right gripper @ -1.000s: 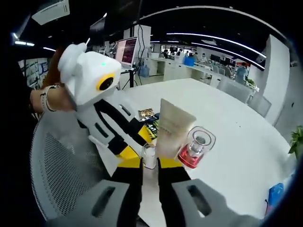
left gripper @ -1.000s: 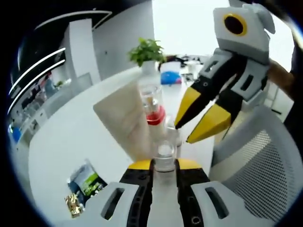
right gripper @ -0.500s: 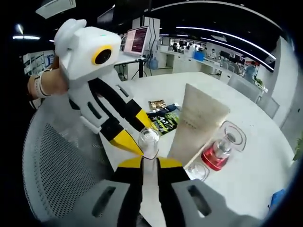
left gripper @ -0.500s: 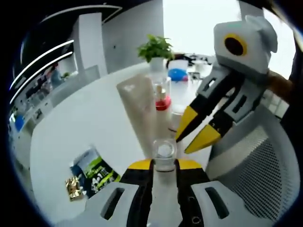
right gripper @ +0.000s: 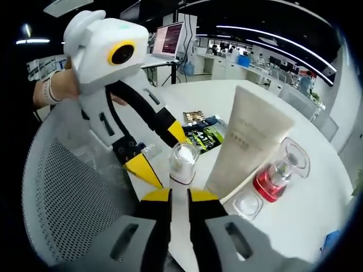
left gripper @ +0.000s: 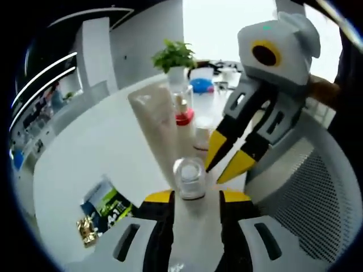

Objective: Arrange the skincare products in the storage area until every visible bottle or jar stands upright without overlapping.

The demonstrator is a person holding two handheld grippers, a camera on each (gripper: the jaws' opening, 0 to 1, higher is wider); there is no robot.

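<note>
A small clear bottle with a white cap stands upright near the table's edge, between the spread tips of my left gripper, which is open and off its sides. In the right gripper view the same bottle rises just past my right gripper, whose jaws stand a narrow gap apart with nothing in them. The left gripper reaches in there with its yellow fingers apart. Behind stand a beige tube, a clear bottle with a red base and a small clear jar.
Green and gold sachets lie flat on the white round table. A grey mesh chair sits against the near edge. A potted plant and a blue object stand at the far side. A person's hand holds the left gripper.
My left gripper's jaws have spread apart and let go of the small clear bottle they were shut on. Both cameras shifted slightly; the right gripper keeps its narrow gap.
</note>
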